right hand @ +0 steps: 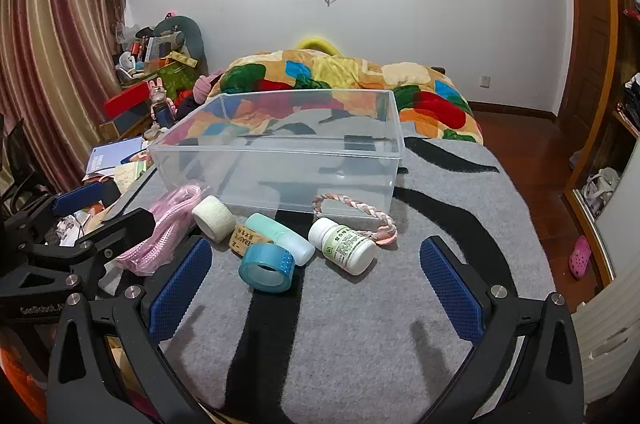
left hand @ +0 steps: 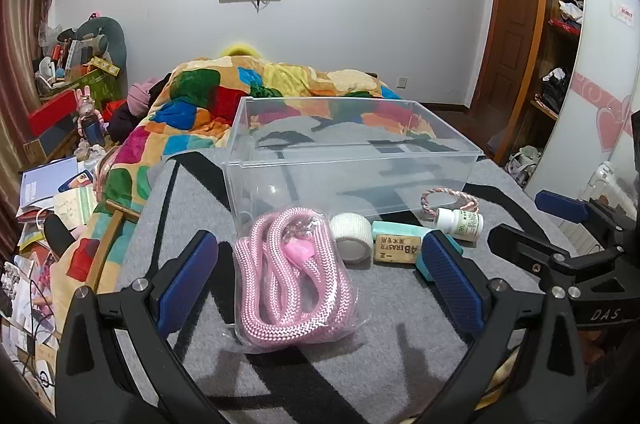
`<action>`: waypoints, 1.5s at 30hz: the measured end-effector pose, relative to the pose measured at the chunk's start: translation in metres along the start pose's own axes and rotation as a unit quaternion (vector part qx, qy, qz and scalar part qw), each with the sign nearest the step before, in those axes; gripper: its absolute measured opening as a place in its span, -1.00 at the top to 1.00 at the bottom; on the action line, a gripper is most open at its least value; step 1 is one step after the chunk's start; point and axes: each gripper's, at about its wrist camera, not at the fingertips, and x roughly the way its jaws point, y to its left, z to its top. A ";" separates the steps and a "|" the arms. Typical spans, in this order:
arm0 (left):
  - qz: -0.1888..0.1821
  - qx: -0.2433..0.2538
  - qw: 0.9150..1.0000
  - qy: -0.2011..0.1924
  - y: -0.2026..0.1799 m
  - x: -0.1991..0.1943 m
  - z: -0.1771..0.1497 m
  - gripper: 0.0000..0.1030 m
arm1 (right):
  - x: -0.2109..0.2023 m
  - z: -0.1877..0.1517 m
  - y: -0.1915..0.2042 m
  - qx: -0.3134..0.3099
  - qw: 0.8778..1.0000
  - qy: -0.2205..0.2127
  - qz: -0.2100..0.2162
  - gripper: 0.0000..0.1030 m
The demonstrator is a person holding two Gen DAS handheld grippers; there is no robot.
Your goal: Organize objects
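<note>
A clear plastic bin [left hand: 352, 160] [right hand: 280, 160] stands empty on the grey striped mat [right hand: 360, 324]. In front of it lie a bagged pink rope [left hand: 292, 276] [right hand: 164, 228], a white bandage roll [left hand: 352, 234] [right hand: 214, 216], a wooden eraser block [left hand: 396, 249], a mint tube [right hand: 280, 236], a blue tape roll [right hand: 266, 268], a white pill bottle [left hand: 460, 222] [right hand: 348, 244] and a pink braided band [left hand: 448, 200] [right hand: 360, 212]. My left gripper [left hand: 316, 280] is open around the rope bag. My right gripper [right hand: 316, 288] is open, just short of the tape and bottle.
A colourful quilt [left hand: 240, 92] is heaped on the bed behind the bin. Clutter, books and boxes [left hand: 52, 192] lie to the left. A wooden shelf [left hand: 560, 36] and door stand to the right. A pink shoe [right hand: 580, 256] lies on the floor.
</note>
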 end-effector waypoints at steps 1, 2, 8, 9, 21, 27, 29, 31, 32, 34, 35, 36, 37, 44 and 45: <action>0.000 0.000 1.000 0.000 0.000 0.000 0.000 -1.00 | 0.000 0.000 0.000 0.000 1.000 0.000 0.001 -1.00; 0.000 0.000 1.000 0.000 0.000 0.000 0.000 -1.00 | -0.001 0.000 0.000 0.000 1.000 -0.001 0.002 -1.00; 0.001 -0.002 1.000 0.000 0.000 -0.001 0.001 -1.00 | -0.002 -0.001 0.002 -0.002 1.000 -0.001 0.005 -1.00; 0.000 -0.002 1.000 0.000 0.000 -0.001 0.001 -1.00 | -0.002 -0.001 0.002 -0.002 1.000 -0.001 0.005 -1.00; 0.001 -0.007 1.000 0.001 0.003 -0.002 0.001 -1.00 | -0.002 -0.003 0.005 -0.002 1.000 0.000 0.006 -1.00; 0.001 -0.010 1.000 0.002 0.004 -0.001 0.002 -1.00 | -0.002 -0.003 0.006 -0.002 1.000 -0.002 0.007 -1.00; 0.000 -0.011 1.000 0.002 0.004 -0.001 0.002 -1.00 | -0.003 -0.003 0.006 -0.002 1.000 -0.002 0.007 -1.00; 0.001 -0.011 1.000 0.002 0.004 -0.001 0.002 -1.00 | -0.003 -0.002 0.006 -0.002 1.000 -0.002 0.008 -1.00; 0.000 -0.011 1.000 0.002 0.004 -0.001 0.002 -1.00 | -0.003 -0.002 0.006 -0.002 1.000 -0.002 0.008 -1.00; 0.000 -0.011 1.000 0.002 0.004 -0.001 0.002 -1.00 | -0.003 -0.003 0.006 -0.002 1.000 -0.002 0.008 -1.00; 0.001 -0.011 1.000 0.002 0.004 -0.001 0.002 -1.00 | -0.003 -0.003 0.006 -0.002 1.000 -0.002 0.008 -1.00; 0.001 -0.011 1.000 0.002 0.004 -0.001 0.002 -1.00 | -0.003 -0.003 0.006 -0.002 1.000 -0.002 0.008 -1.00; 0.000 -0.011 1.000 0.002 0.004 -0.001 0.002 -1.00 | -0.003 -0.003 0.006 -0.002 1.000 -0.002 0.008 -1.00; 0.000 -0.011 1.000 0.002 0.004 -0.001 0.002 -1.00 | -0.003 -0.003 0.006 -0.002 1.000 -0.002 0.008 -1.00; 0.000 -0.012 1.000 0.002 0.004 0.000 0.002 -1.00 | -0.003 -0.003 0.006 -0.002 1.000 -0.002 0.008 -1.00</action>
